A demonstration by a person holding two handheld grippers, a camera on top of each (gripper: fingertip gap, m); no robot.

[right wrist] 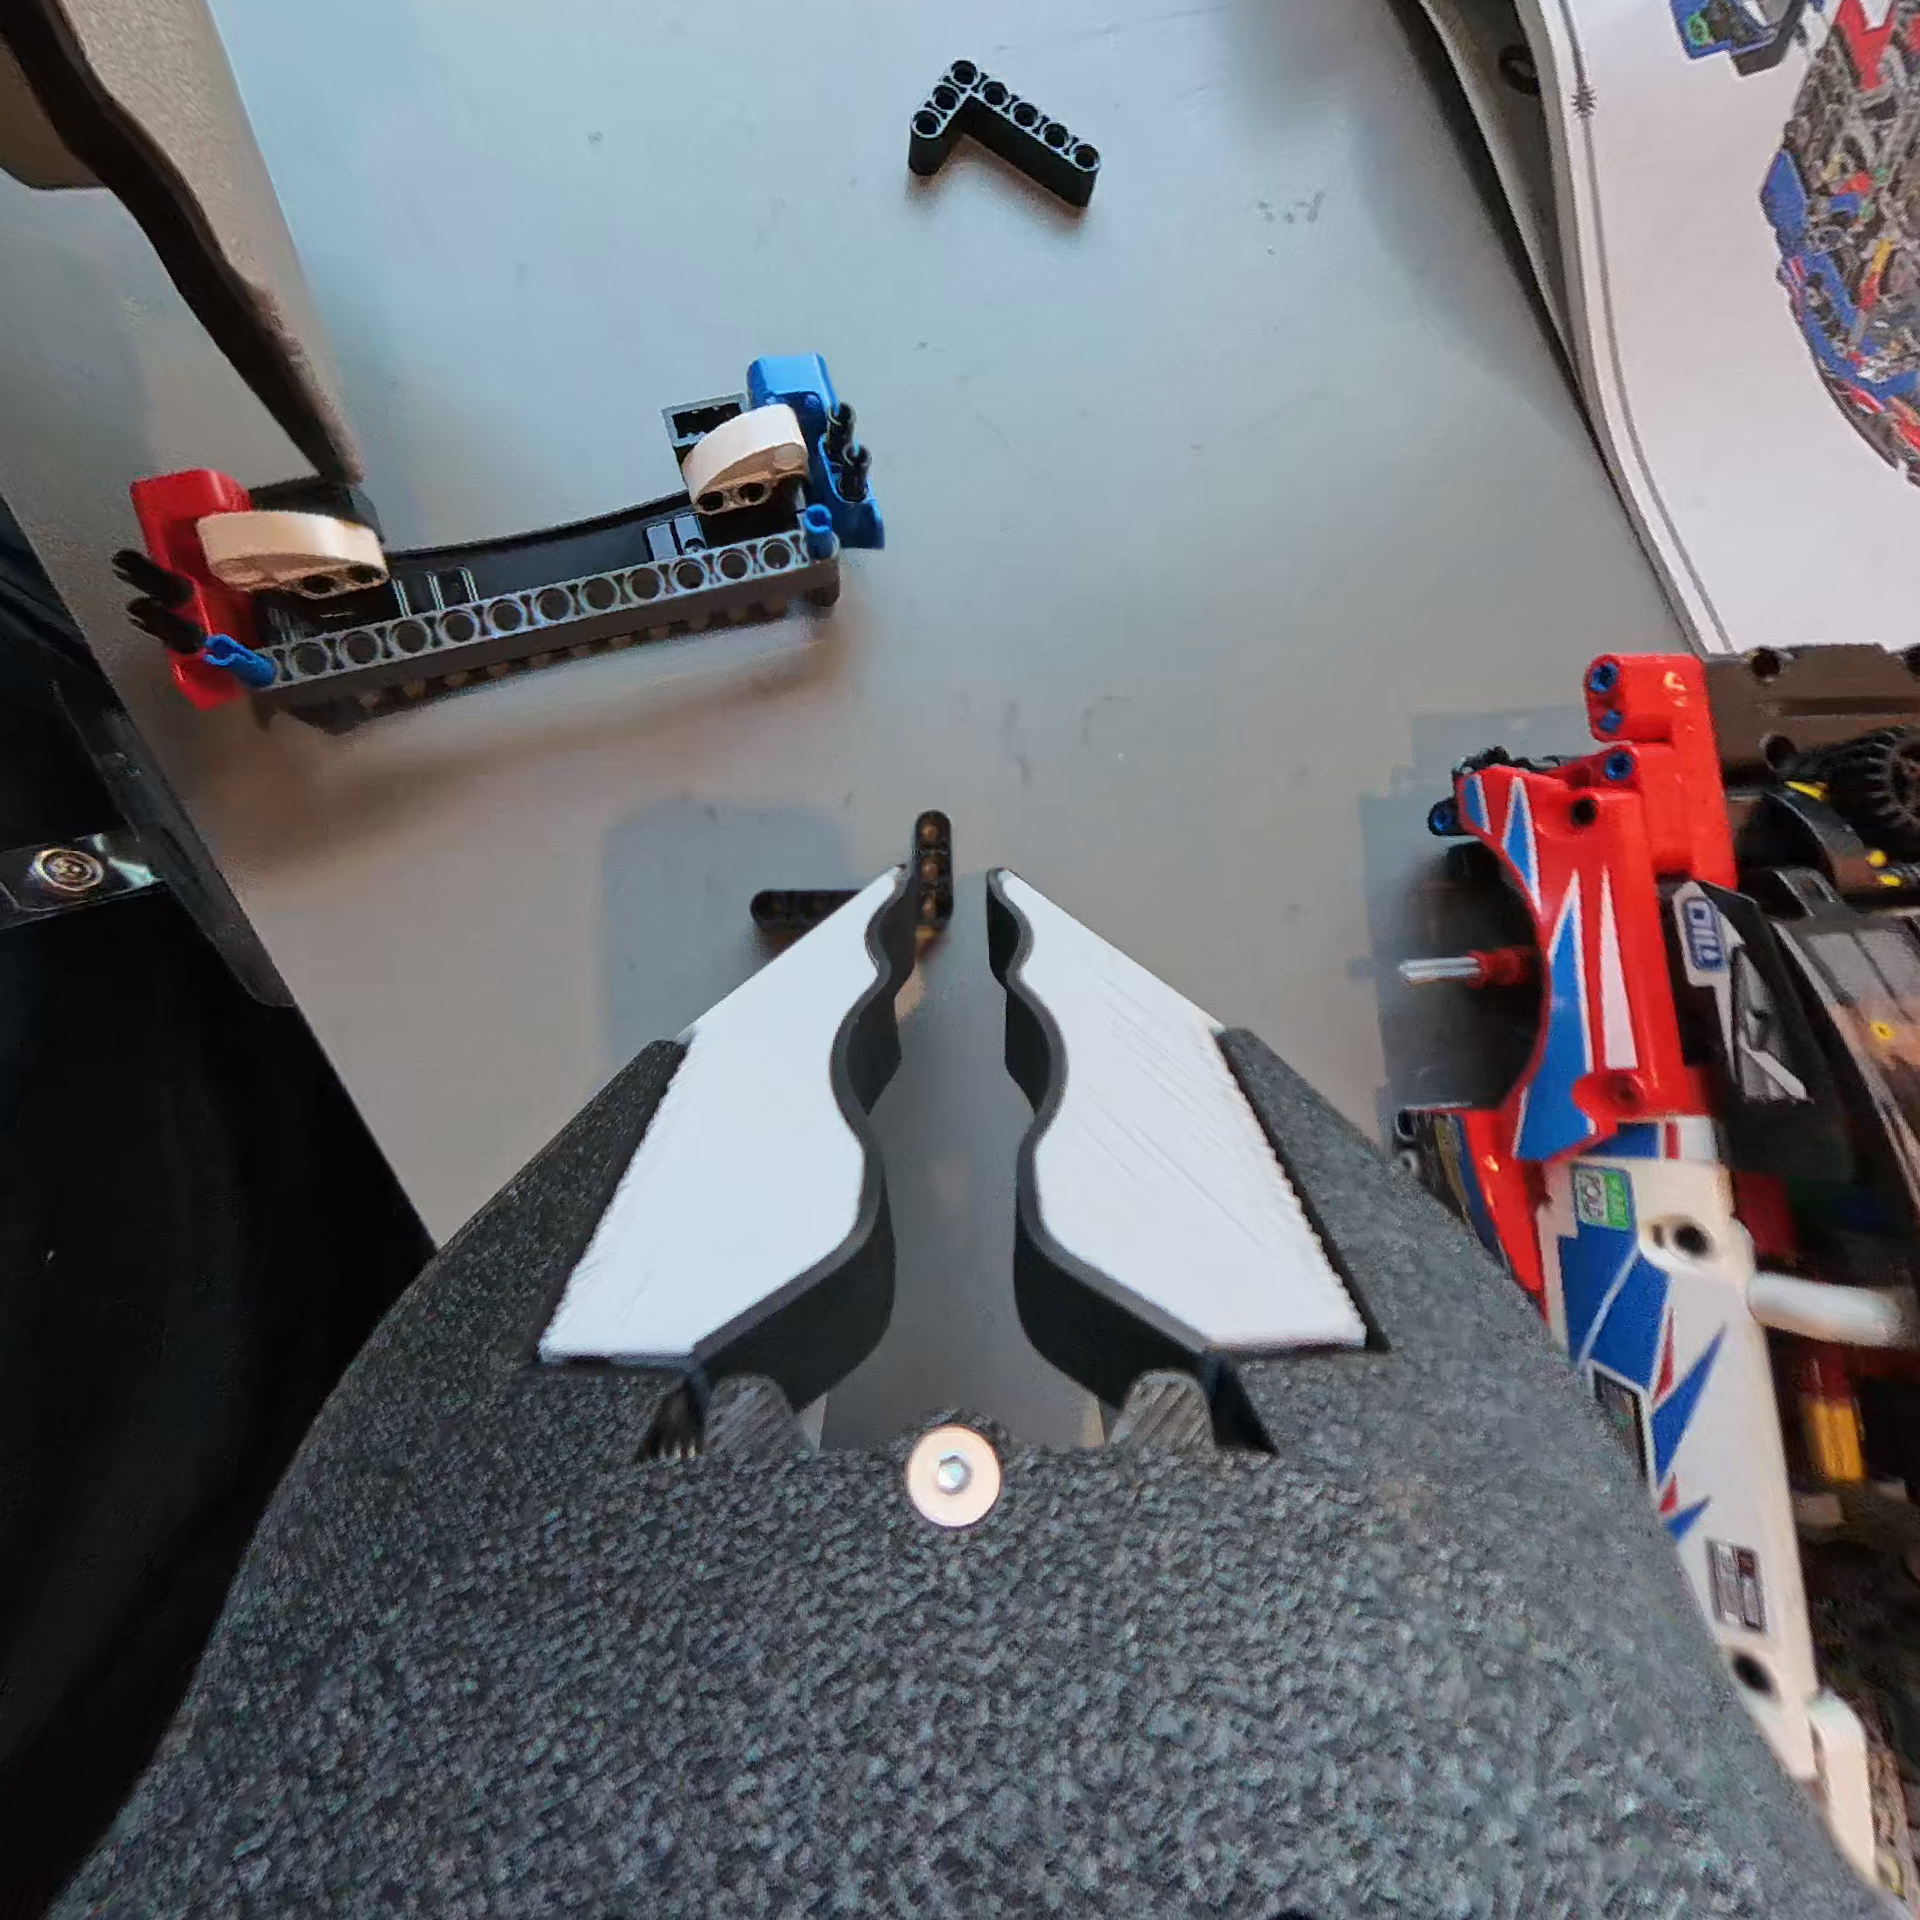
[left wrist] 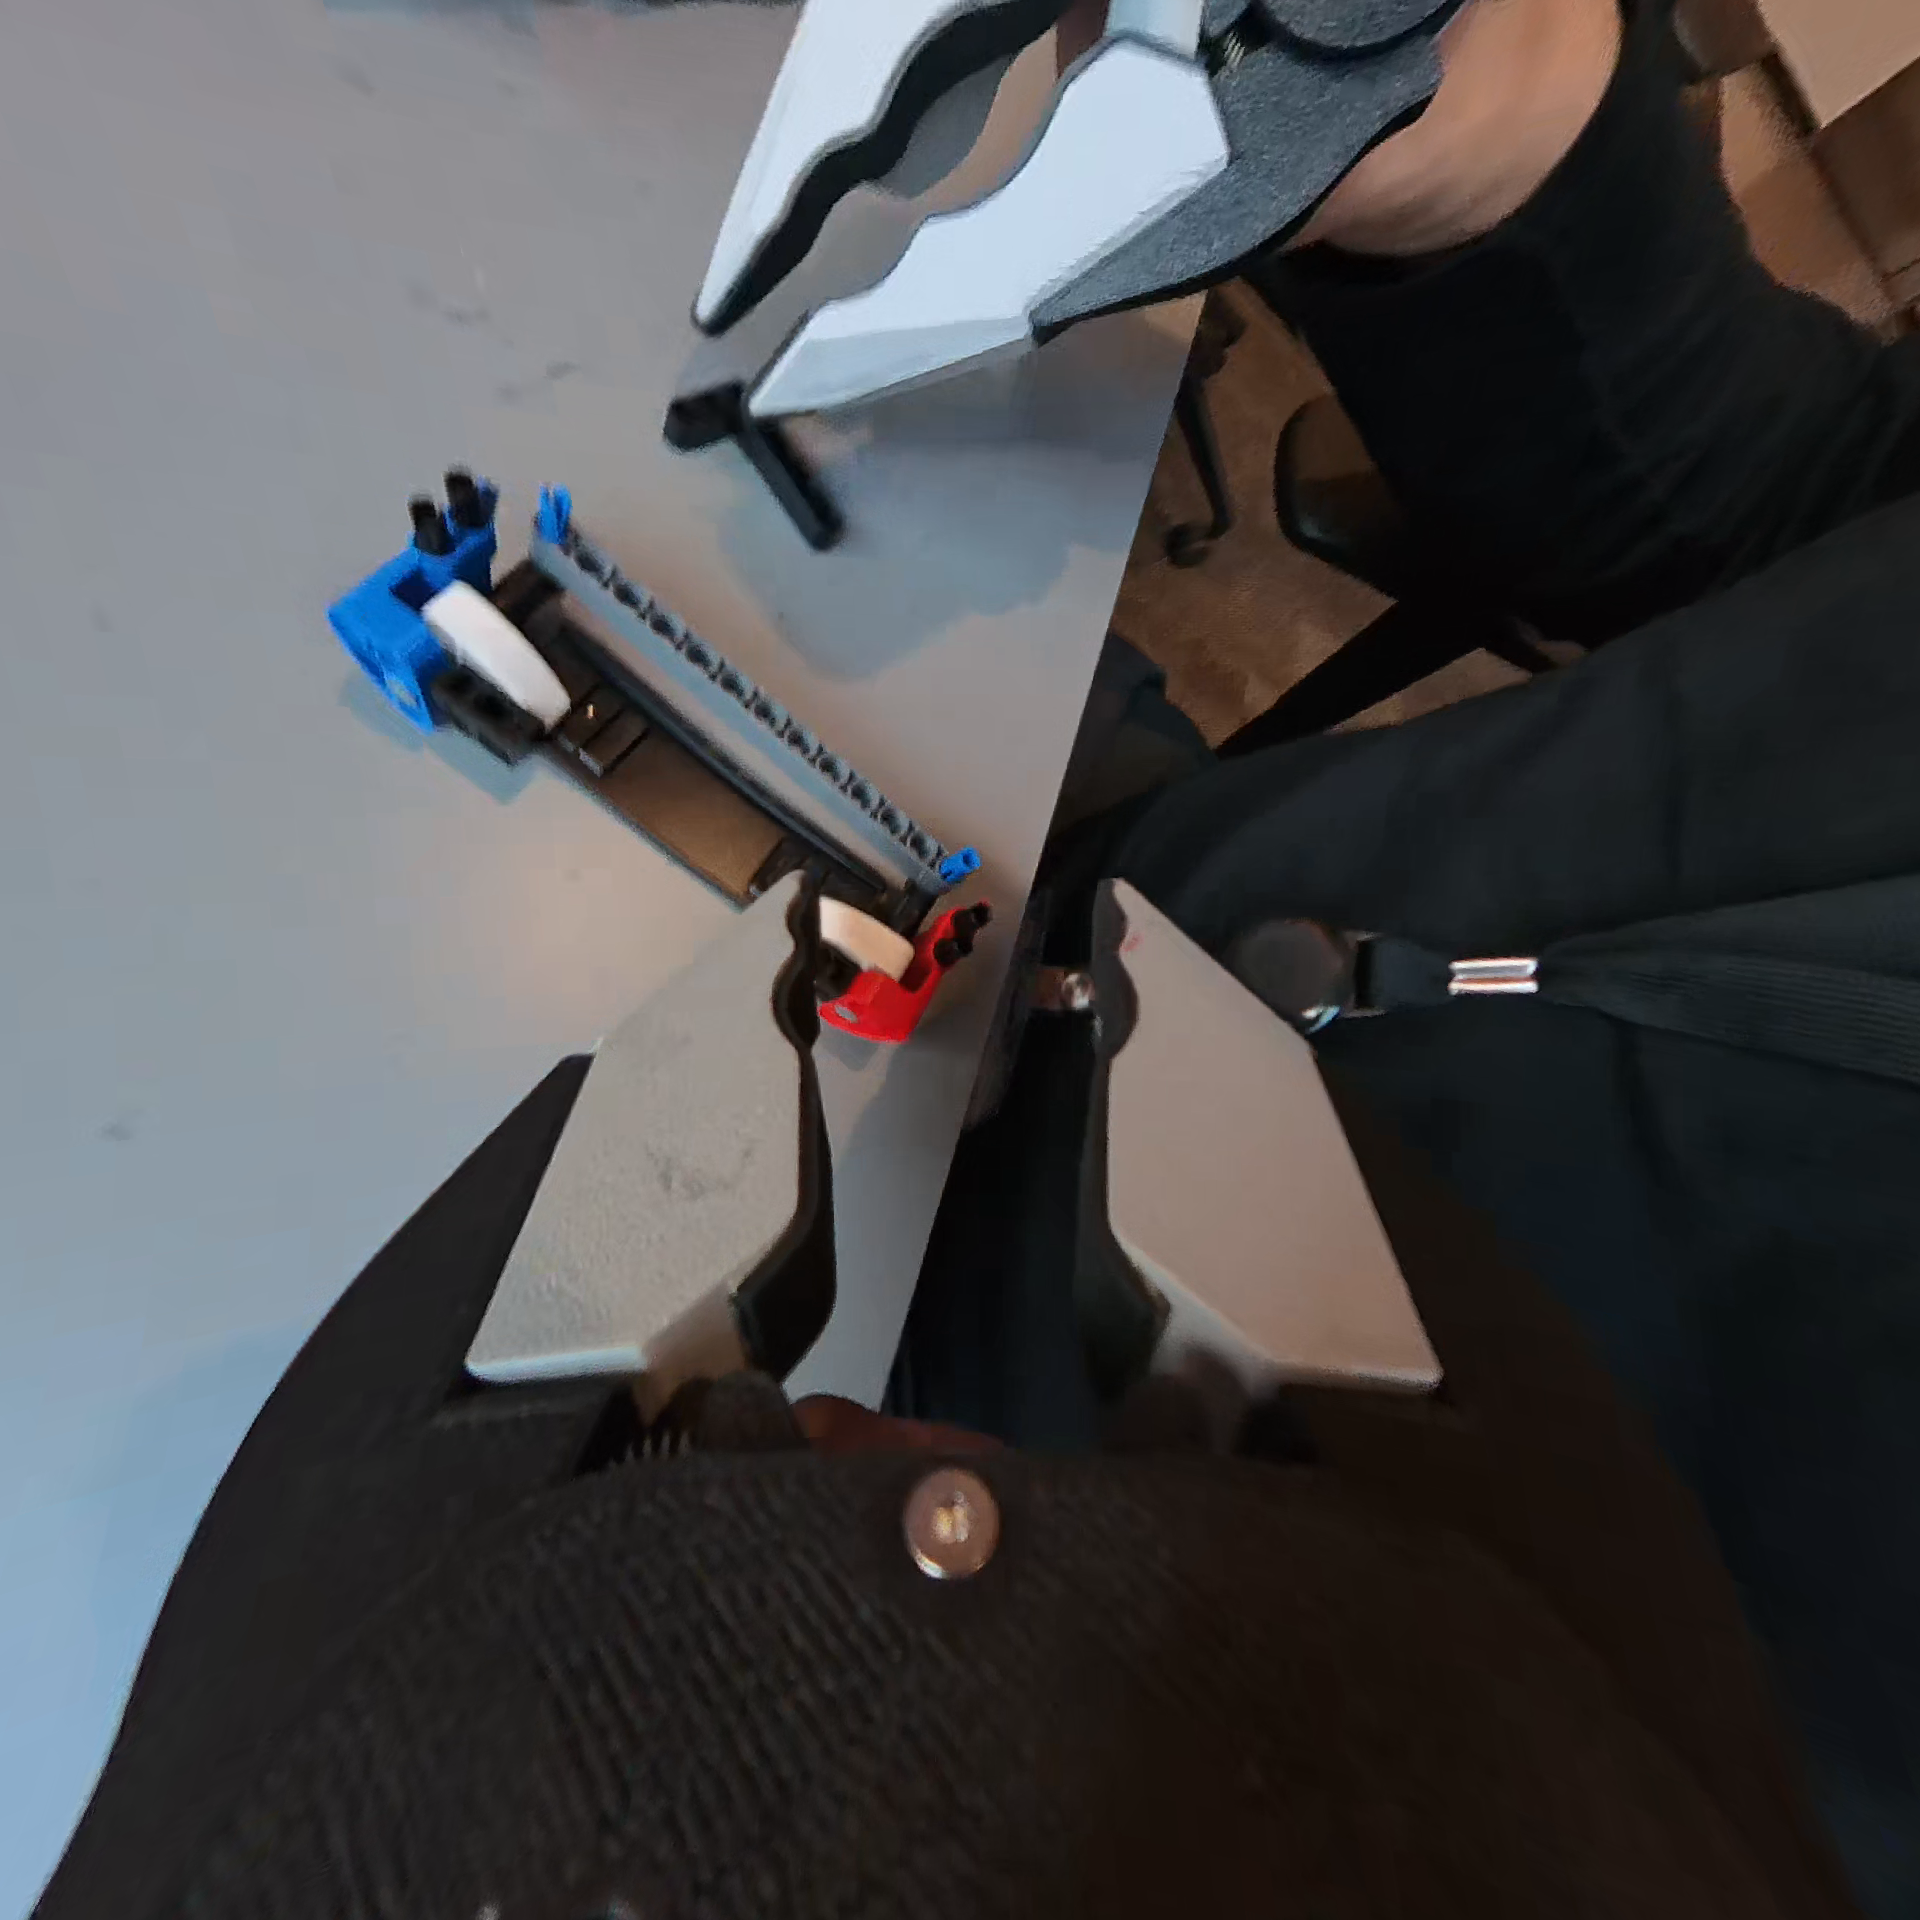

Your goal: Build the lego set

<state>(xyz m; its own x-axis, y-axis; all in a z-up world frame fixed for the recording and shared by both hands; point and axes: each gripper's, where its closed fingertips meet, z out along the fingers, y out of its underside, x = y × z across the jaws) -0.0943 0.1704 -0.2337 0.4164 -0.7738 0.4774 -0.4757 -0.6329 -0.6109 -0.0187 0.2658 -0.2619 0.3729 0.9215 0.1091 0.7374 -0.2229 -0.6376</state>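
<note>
The long lego assembly (left wrist: 727, 686) lies on the grey table; it has a grey holed beam, a blue end, a red end (left wrist: 883, 997) and two white curved pieces. It also shows in the right wrist view (right wrist: 540, 608). My left gripper (left wrist: 940, 925) is open and straddles the red end at the table edge; its left finger (left wrist: 800, 997) touches the assembly. My right gripper (right wrist: 942, 883) is narrowly open. A black L-shaped beam (right wrist: 932, 857) stands between its tips, against the left pad and apart from the right one. From the left wrist view the same beam (left wrist: 784, 478) sits under the right gripper (left wrist: 743, 353).
A second black L-shaped beam (right wrist: 997, 130) lies farther back. A large red, white and blue car model (right wrist: 1600, 1039) stands at the right, with a printed sheet (right wrist: 1683, 364) behind it. The table edge (left wrist: 1101, 623) runs beside the assembly; a person in black (left wrist: 1558, 364) sits beyond it. About 12 centimetres separates my left fingertips from my right.
</note>
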